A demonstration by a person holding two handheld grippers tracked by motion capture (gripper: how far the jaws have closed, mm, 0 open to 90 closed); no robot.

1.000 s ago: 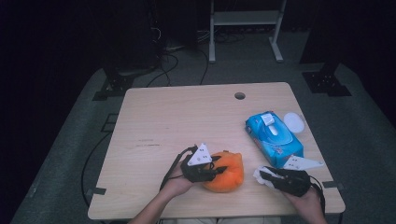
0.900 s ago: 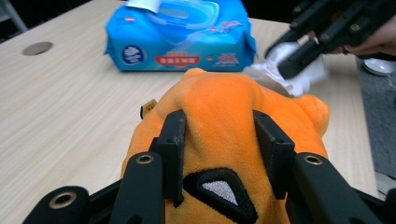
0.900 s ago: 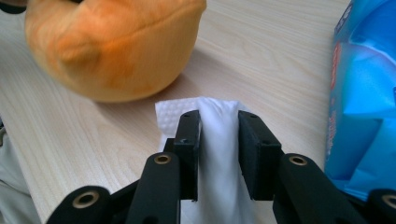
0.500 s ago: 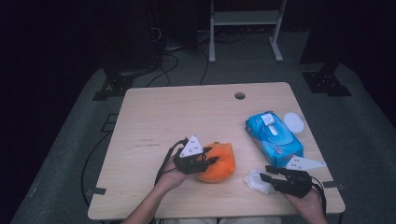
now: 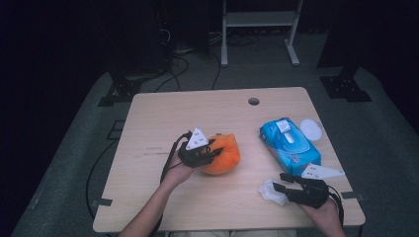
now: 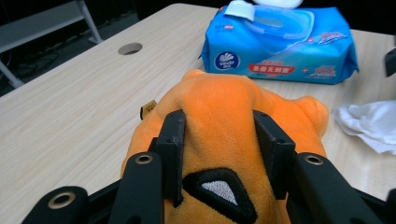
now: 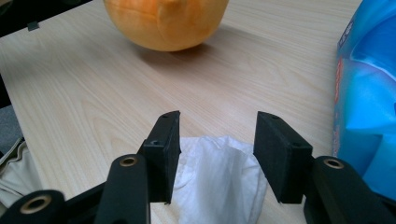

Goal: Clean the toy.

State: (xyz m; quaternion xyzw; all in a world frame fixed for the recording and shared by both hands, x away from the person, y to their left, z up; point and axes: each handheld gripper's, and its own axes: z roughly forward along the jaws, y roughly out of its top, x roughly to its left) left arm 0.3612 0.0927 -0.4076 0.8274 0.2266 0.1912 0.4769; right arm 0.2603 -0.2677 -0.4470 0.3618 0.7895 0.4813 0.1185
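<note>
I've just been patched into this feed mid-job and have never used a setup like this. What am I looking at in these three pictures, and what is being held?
There is no robot arm: a person holds hand-held tongs in each hand at a pale wooden table. The high view looks down from above; the other two pictures come from cameras riding on each tool, looking along its black jaws.

The left tongs are clamped on a round orange plush toy; its jaws press into the plush in the left gripper view. The right tongs have just been opening, and a crumpled white wipe lies on the table between the jaws, no longer pinched.

Also on the table: a blue soft pack of wet wipes with its flap open, and a small white round lid beside it.
</note>
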